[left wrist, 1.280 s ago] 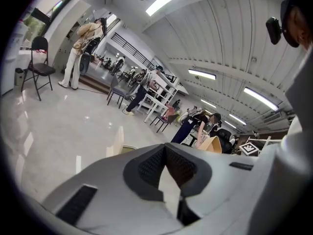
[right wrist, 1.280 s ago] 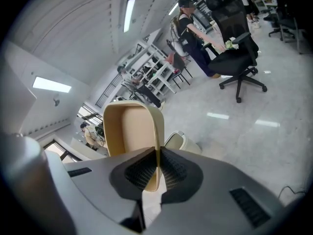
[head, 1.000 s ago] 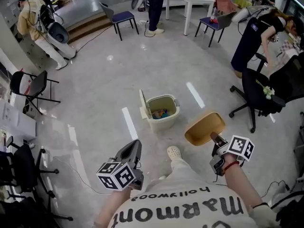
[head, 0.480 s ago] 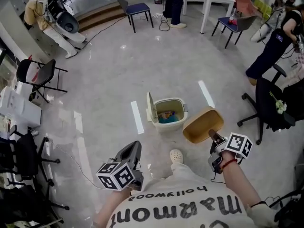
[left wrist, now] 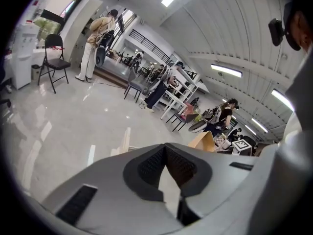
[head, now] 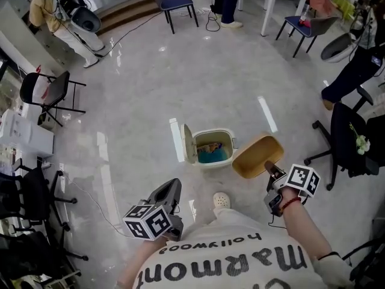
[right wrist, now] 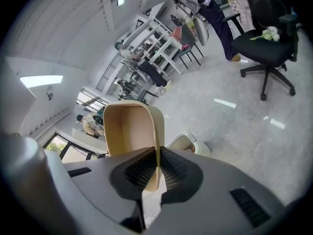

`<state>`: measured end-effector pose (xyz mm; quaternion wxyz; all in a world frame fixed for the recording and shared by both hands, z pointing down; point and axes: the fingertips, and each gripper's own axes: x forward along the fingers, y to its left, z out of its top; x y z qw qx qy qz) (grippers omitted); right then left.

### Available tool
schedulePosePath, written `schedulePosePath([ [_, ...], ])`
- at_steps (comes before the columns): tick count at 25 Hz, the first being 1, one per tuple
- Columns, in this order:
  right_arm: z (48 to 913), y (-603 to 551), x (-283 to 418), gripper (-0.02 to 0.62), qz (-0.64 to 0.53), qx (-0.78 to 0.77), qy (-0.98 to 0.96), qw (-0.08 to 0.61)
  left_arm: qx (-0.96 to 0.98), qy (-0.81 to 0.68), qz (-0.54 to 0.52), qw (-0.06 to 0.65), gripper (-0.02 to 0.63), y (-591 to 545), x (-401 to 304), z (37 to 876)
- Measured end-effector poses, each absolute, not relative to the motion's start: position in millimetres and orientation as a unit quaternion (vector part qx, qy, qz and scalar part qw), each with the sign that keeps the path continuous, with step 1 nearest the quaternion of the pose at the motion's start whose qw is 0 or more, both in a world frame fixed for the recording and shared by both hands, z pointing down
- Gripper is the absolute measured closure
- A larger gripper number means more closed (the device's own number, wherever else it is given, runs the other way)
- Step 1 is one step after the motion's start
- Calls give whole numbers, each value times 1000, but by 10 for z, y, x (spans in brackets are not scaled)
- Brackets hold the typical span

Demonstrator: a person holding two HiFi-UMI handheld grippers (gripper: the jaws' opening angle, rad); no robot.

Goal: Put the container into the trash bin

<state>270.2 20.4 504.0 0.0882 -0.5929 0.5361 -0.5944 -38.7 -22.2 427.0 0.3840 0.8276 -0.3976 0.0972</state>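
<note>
One container point(head: 255, 156), rim pinched in the right tool point(head: 269, 168); open trash bin point(head: 209, 164) just to its left (left tool point(head: 171, 191) closed, empty, farther off).

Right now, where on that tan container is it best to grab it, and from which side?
Its thin side wall at the rim, approached edge-on from the open mouth. The container looks too wide to span, but that wall slips between two jaws, as the right gripper grips it.
</note>
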Motion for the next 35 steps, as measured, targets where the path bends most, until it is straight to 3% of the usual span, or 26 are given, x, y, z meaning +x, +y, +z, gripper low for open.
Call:
schedulePosePath([
  [17,5317,-680,2881,574,-608,-548,574,34,797,-456,78,388,600,-700,-186,4364],
  [35,5796,-783,2456,574,-642,-551,534,-14,776,-447,111,431,600,-903,-540,4685],
])
